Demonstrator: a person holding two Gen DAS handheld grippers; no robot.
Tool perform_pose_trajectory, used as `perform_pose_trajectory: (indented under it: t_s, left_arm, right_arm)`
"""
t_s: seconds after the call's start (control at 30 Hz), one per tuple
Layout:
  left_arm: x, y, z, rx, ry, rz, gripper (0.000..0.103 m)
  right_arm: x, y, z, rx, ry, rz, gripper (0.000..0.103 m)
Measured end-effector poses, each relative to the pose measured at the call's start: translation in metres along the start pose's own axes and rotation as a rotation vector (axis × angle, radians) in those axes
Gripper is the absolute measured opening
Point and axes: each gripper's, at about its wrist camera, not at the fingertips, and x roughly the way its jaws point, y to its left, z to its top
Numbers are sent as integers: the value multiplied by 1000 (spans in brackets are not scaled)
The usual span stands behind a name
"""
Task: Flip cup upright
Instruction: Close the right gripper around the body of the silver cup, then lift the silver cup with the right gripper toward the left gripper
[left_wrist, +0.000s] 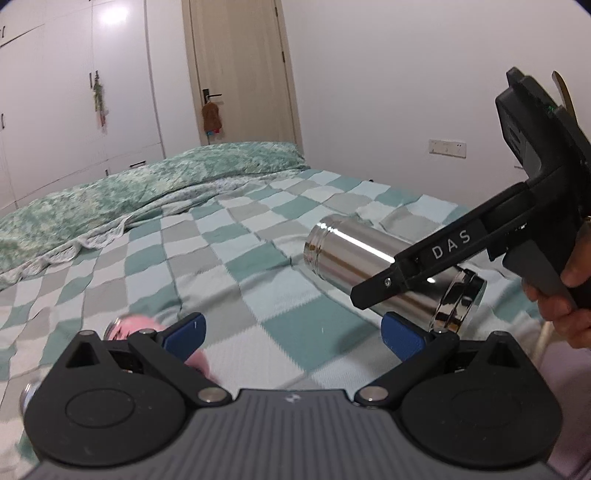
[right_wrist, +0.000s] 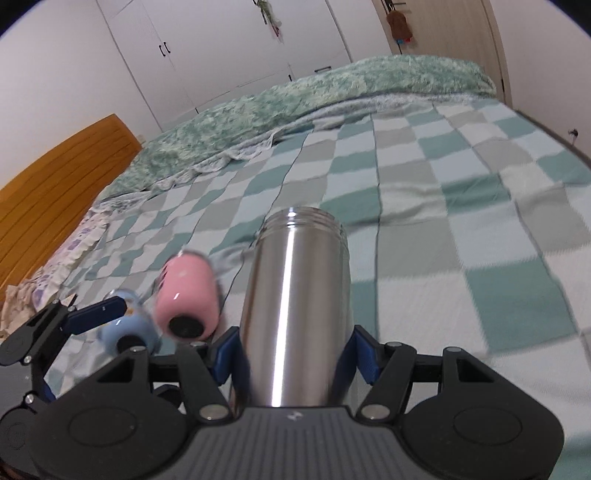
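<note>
A shiny steel cup (right_wrist: 295, 295) lies on its side on the checked bedspread, its threaded open mouth pointing away from the right wrist camera. My right gripper (right_wrist: 295, 354) is shut on its body near the base. In the left wrist view the steel cup (left_wrist: 354, 254) lies at the right, with my right gripper (left_wrist: 399, 280) across it. My left gripper (left_wrist: 291, 336) is open and empty, low over the bedspread. A pink cup (right_wrist: 188, 295) lies on its side left of the steel cup; it also shows blurred in the left wrist view (left_wrist: 136, 325).
A pale blue cup (right_wrist: 129, 332) lies beside the pink one, by the left gripper's fingers (right_wrist: 96, 314). A green quilt (left_wrist: 129, 188) is bunched across the far side of the bed. A wooden headboard (right_wrist: 55, 192) stands at the left. Wardrobes and a door stand behind.
</note>
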Motion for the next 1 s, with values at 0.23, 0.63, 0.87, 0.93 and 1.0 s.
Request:
perform_pose_trajectory:
  t_s: [0.23, 0.63, 0.87, 0.93, 1.0]
  left_arm:
    - [-28, -2, -35, -52, 50, 54, 103]
    - [-49, -10, -69, -139, 79, 136, 103]
    - [-57, -18, -68, -150, 82, 164, 103]
    - [-59, -21, -67, -157, 81, 167, 103]
    - [-62, -25, -62, -161, 80, 164, 103]
  right_arm:
    - [12, 6, -46, 39, 78, 4, 63]
    - [31, 11, -90, 55, 85, -56, 63]
    - [27, 1, -83, 76, 99, -2, 82]
    - [15, -3, -80, 73, 61, 31, 98]
    - [-4, -7, -75, 36, 0, 58, 102]
